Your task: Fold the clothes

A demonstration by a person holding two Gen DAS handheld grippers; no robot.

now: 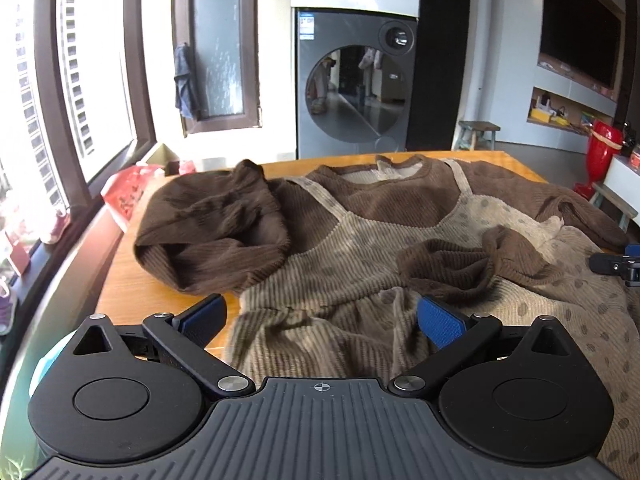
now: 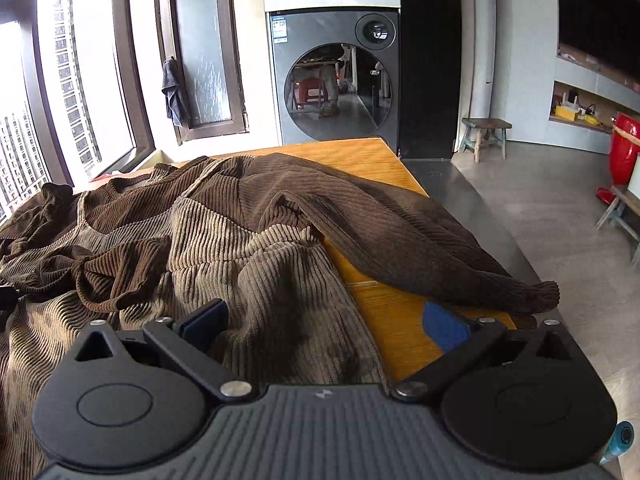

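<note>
A ribbed knit dress (image 1: 344, 248) with a dark brown top, brown sleeves and a tan dotted skirt lies crumpled on the wooden table (image 1: 132, 292). Its left sleeve (image 1: 212, 232) is bunched up; another brown fold (image 1: 460, 268) lies on the skirt. My left gripper (image 1: 322, 316) is open, just above the tan skirt's left part. In the right wrist view the same dress (image 2: 248, 248) fills the left half, with its right sleeve (image 2: 400, 240) stretched across the table (image 2: 400, 312). My right gripper (image 2: 324, 320) is open over the skirt's right edge. Its tip shows in the left wrist view (image 1: 616, 266).
A washing machine (image 1: 356, 84) stands behind the table. Windows (image 1: 48, 80) run along the left, with red packaging (image 1: 128, 192) by the table's far left corner. A wooden stool (image 2: 484, 136) and a red vase (image 2: 622, 156) stand on the floor to the right.
</note>
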